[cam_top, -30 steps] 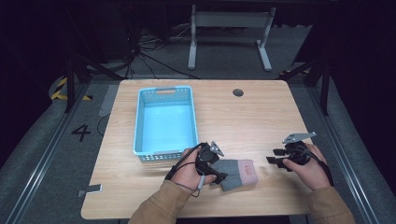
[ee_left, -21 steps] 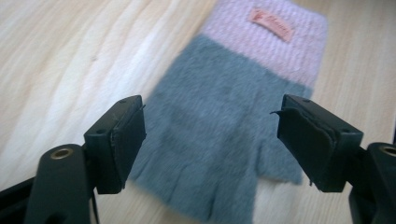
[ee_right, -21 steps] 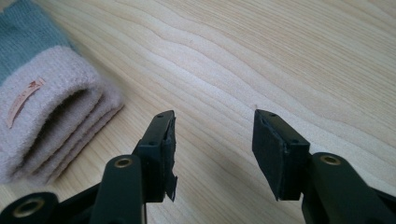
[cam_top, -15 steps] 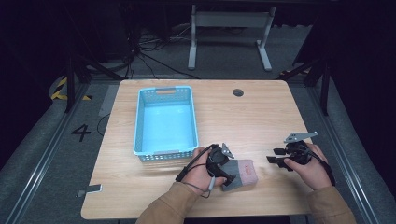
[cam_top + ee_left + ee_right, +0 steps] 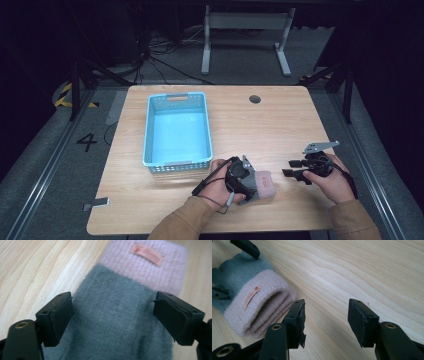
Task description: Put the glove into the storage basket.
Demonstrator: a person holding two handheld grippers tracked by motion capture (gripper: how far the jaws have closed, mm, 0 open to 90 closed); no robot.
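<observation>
A grey and pink glove [image 5: 260,185] lies on the table [image 5: 250,130] near its front edge, right of the blue basket [image 5: 176,131]. The left gripper [image 5: 113,315] straddles its grey part, jaws spread wide. The right gripper [image 5: 325,315] hovers just beside the pink cuff [image 5: 259,307], jaws apart, holding nothing.

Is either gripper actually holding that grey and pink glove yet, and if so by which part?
Nothing is held. The left gripper has its jaws open astride the glove's grey part, not closed on it. The right gripper is open over bare table.
</observation>
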